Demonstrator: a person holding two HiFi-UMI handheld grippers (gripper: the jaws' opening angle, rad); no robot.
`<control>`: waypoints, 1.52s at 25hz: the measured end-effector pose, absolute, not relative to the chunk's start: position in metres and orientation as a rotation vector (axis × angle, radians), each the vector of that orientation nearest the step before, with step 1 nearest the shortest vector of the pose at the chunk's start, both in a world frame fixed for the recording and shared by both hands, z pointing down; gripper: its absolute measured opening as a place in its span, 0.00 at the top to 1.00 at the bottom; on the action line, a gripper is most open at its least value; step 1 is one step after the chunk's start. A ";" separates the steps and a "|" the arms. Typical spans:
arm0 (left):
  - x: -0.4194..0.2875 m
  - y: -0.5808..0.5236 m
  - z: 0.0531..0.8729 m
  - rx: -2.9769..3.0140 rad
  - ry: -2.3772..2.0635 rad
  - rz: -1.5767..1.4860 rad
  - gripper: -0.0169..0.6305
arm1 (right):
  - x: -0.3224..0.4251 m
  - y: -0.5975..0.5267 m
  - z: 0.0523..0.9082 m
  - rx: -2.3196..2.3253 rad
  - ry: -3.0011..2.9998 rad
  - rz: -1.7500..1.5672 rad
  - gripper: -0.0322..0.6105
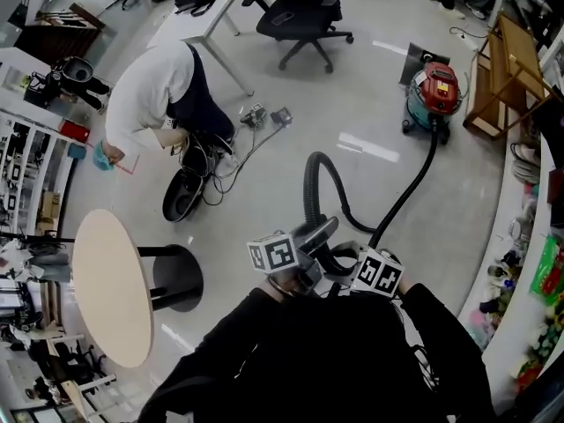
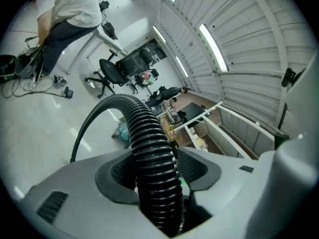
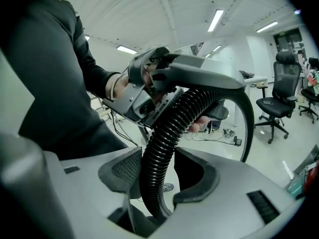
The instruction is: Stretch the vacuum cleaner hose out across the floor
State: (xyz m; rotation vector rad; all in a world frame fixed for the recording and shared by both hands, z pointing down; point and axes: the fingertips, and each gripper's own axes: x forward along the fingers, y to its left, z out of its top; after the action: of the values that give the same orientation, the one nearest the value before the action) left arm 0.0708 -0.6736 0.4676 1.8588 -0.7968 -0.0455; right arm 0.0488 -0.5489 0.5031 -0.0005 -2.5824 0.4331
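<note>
The black ribbed vacuum hose (image 1: 310, 180) loops up off the floor in front of me, and a thinner black line runs on to the red and teal vacuum cleaner (image 1: 434, 93) at the far right. Close to my body, my left gripper (image 1: 324, 230) and right gripper (image 1: 351, 259) both sit on the hose. In the left gripper view the hose (image 2: 149, 148) runs between the jaws of the left gripper (image 2: 157, 169) with a sliver of gap at the right pad. The right gripper (image 3: 158, 176) is shut on the hose (image 3: 167, 133), and the left gripper (image 3: 192, 78) shows just beyond.
A person in a white top (image 1: 154, 86) crouches at the left among floor cables (image 1: 251, 135). A round table (image 1: 110, 285) stands near left, an office chair (image 1: 300, 16) and white desk (image 1: 207, 11) at the back, a wooden shelf (image 1: 507, 69) at the right.
</note>
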 end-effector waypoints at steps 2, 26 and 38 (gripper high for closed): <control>0.057 -0.660 0.468 1.939 -0.715 0.017 0.61 | 0.035 -0.539 0.494 -0.046 -2.611 0.517 0.62; -0.092 -0.528 0.437 1.654 -0.231 -0.324 0.54 | -0.059 -0.438 0.457 -0.056 -2.527 0.698 0.69; 0.007 -0.436 0.435 1.750 -0.475 -0.444 0.68 | 0.076 -0.369 0.465 0.813 -2.583 0.254 0.49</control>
State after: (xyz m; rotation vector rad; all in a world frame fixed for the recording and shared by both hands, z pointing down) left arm 0.0074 -0.4356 0.4345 1.7502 -0.4753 -0.4437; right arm 0.0758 -0.3694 0.4652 0.8134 -2.5834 0.2543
